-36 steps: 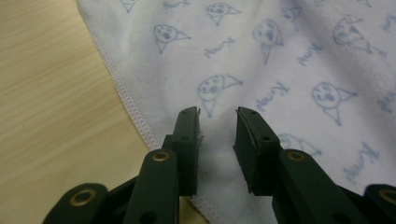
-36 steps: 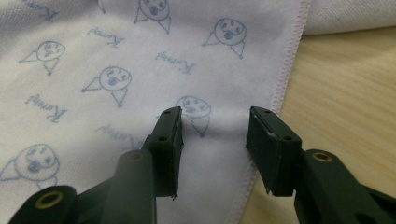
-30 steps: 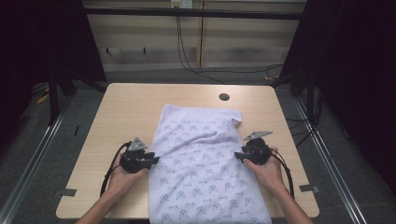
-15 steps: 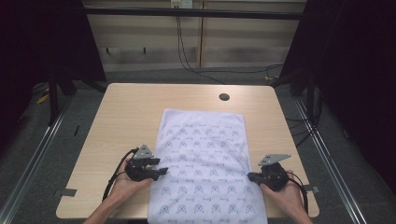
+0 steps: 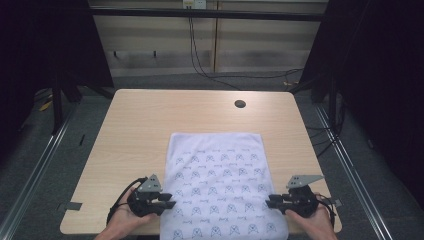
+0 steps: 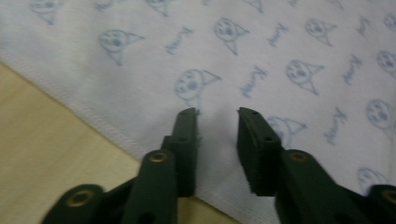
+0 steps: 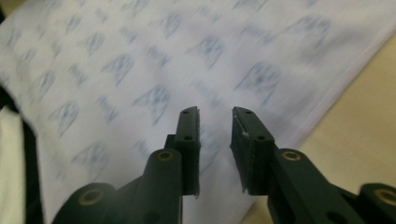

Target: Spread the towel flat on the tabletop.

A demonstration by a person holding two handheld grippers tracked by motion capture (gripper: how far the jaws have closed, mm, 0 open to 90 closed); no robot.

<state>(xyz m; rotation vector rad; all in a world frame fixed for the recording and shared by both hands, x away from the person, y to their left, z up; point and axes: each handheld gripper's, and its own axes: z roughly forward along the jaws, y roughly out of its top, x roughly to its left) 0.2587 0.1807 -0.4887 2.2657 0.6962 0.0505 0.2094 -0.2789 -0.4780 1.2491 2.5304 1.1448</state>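
Cloth point(image 5: 220, 182) lies flat on the counter point(image 5: 150, 120), its near edge at the counter's front. Left tongs point(image 5: 170, 201) sit at the cloth's left edge, right tongs point(image 5: 270, 202) at its right edge. Left jaws have just been closing and right jaws opening; both pairs stand parted, gripping nothing. Risk, as judged: 1 pair could bite only the top layer or miss the hem, dragging the cloth askew or off the front edge.

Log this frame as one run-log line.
cloth: printed white cloth flat on table | left gripper: open at left edge | right gripper: open at right edge | held: nothing
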